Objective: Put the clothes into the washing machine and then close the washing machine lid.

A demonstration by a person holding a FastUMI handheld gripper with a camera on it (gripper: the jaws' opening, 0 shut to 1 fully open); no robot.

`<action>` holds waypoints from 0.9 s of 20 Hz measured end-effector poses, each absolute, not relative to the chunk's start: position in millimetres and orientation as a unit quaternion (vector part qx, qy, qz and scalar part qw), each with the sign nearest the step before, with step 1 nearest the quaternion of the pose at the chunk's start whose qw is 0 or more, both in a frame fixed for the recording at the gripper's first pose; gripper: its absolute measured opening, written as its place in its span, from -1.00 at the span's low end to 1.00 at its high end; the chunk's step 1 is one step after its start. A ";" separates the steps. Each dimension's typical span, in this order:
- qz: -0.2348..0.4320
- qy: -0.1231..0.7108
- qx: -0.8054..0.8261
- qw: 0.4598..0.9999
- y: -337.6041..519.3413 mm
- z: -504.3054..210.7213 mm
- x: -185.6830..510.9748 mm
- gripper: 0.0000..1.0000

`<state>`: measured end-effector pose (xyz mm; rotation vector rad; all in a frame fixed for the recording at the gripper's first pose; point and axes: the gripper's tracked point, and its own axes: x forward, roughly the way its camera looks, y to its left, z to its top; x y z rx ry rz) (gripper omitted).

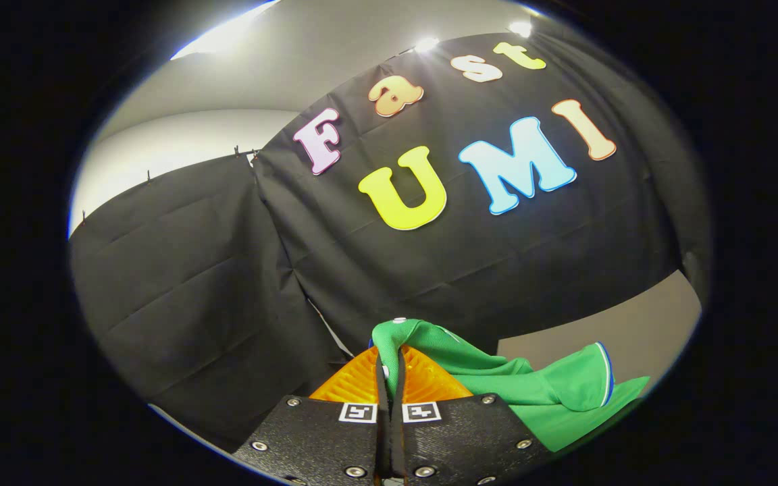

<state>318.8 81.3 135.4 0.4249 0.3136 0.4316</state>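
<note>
Clothes [497,378], a green knit shirt with blue-trimmed sleeve, drape in soft folds. Tongs [390,368] are pinched closed on a fold, ribbed pads [352,386] pressing both sides.

Green shirt [497,378] pinched in gripper [389,368]

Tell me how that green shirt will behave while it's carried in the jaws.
Likely floppy: the green shirt folds over the closed gripper and drapes sideways in loose folds. Probably light, since a thin pinch holds it. It could snag or trail, as much of it hangs free.
</note>
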 end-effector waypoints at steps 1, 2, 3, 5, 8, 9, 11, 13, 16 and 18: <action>0.217 0.154 0.209 0.941 90.0 138.1 318.4 -1.00; 0.222 0.155 0.208 0.940 98.8 139.6 317.0 -1.00; 0.226 0.154 0.208 0.939 107.0 142.1 318.0 -1.00; 0.236 0.156 0.210 0.936 124.8 144.6 317.1 -1.00; 0.250 0.158 0.207 0.933 152.9 146.9 313.8 -1.00; 0.254 0.160 0.206 0.931 162.5 146.6 313.1 -1.00; 0.264 0.163 0.206 0.928 182.2 146.1 312.3 -1.00; 0.270 0.168 0.206 0.925 197.9 141.6 310.6 -1.00; 0.278 0.181 0.208 0.920 221.0 132.1 309.1 -1.00; 0.281 0.191 0.209 0.917 234.5 123.8 307.7 -1.00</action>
